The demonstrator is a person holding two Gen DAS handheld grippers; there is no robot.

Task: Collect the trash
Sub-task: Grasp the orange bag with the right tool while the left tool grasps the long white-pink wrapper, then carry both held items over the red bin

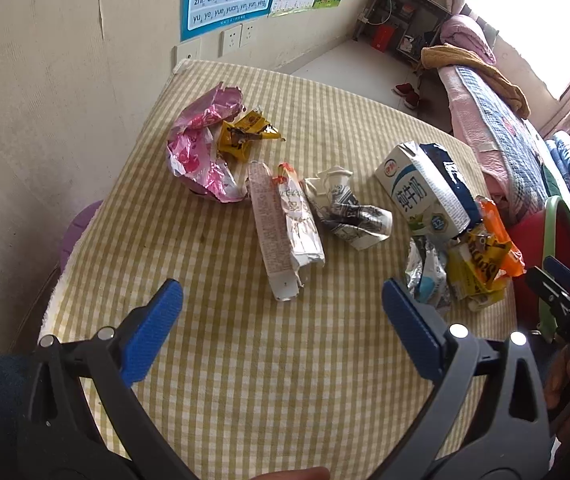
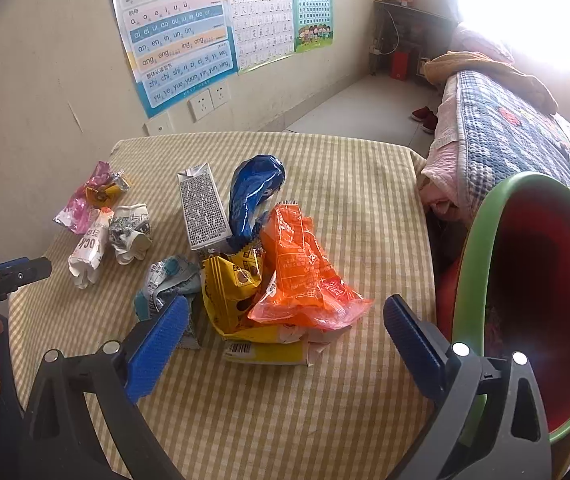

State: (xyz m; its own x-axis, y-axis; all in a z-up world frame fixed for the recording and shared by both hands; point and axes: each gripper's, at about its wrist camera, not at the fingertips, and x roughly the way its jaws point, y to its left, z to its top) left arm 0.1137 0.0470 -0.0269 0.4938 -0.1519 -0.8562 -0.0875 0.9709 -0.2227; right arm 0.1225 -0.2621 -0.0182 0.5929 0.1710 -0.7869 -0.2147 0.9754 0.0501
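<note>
Trash lies scattered on the yellow checked table (image 1: 245, 360). At the far left sit a pink foil wrapper (image 1: 199, 148) and a small yellow packet (image 1: 243, 136). Nearer are a long white wrapper (image 1: 285, 232), a crumpled paper cup (image 1: 349, 208) and a milk carton (image 1: 417, 192). An orange wrapper (image 2: 301, 276), a yellow bag (image 2: 231, 292), a blue bag (image 2: 255, 192) and a silver-teal wrapper (image 2: 165, 280) pile up by the right gripper. My left gripper (image 1: 283, 308) hovers open, empty, short of the white wrapper. My right gripper (image 2: 285, 328) is open, empty, just before the orange wrapper.
A red bin with a green rim (image 2: 525, 280) stands off the table's right edge. A bed with a quilt (image 2: 505, 128) lies beyond it. The wall with posters (image 2: 181, 32) and sockets borders the table's far side. A purple stool (image 1: 79, 232) shows at the left.
</note>
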